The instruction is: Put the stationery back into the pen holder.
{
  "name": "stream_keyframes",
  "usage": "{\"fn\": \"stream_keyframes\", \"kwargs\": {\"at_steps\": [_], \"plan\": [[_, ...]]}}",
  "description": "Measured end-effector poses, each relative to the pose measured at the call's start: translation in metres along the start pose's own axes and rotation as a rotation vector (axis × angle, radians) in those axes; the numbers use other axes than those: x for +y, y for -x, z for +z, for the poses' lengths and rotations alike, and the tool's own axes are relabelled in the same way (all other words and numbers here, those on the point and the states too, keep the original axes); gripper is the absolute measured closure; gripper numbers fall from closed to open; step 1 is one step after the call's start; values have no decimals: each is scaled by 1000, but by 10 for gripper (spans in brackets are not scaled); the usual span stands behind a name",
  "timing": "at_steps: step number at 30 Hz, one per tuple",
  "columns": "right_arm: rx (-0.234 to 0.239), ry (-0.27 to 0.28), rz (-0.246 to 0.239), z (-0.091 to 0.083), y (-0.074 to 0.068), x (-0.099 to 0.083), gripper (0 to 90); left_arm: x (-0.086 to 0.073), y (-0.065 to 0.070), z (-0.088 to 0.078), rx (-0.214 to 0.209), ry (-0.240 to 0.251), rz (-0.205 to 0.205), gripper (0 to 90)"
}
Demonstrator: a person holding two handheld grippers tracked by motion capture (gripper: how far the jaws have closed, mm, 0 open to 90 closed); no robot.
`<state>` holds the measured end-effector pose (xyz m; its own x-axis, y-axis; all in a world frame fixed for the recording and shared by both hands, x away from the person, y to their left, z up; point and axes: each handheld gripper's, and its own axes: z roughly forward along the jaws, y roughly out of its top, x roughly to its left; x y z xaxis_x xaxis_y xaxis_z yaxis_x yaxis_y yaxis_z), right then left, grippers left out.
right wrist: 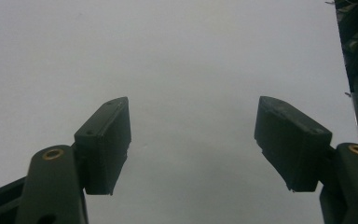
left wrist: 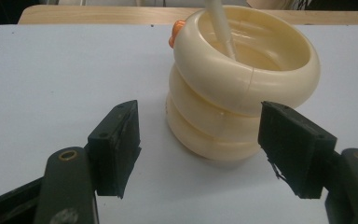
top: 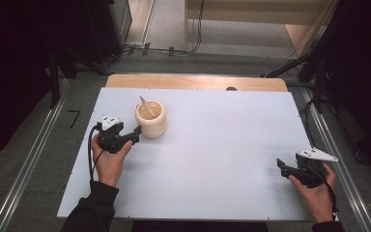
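standing just ahead of the wide-open left gripper [left wrist: 198, 149], untouched between its jaws, is the cream ribbed cup [left wrist: 242, 88].

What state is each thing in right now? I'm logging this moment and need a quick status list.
Cream ribbed cup: upright on the table, open top, not gripped.
Utensil: standing in the cup, leaning on its rim.
Left gripper: jaws open, just short of the cup.
Right gripper: jaws open, nothing between them.
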<state>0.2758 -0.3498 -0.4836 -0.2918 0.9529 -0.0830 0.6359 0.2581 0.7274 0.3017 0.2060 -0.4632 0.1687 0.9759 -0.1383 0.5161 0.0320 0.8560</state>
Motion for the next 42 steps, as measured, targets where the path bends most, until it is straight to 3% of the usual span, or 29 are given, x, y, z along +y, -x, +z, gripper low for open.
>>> {"fn": "stream_keyframes", "kwargs": {"at_steps": [15, 29, 42], "plan": [[2, 3, 3, 0, 1, 0, 259, -8, 1, -2, 8, -17, 8, 236], [3, 2, 6, -1, 2, 0, 259, -19, 5, -9, -12, -41, 18, 208], [-2, 4, 0, -2, 1, -1, 259, -25, 4, -16, -18, -33, 11, 201]]}}
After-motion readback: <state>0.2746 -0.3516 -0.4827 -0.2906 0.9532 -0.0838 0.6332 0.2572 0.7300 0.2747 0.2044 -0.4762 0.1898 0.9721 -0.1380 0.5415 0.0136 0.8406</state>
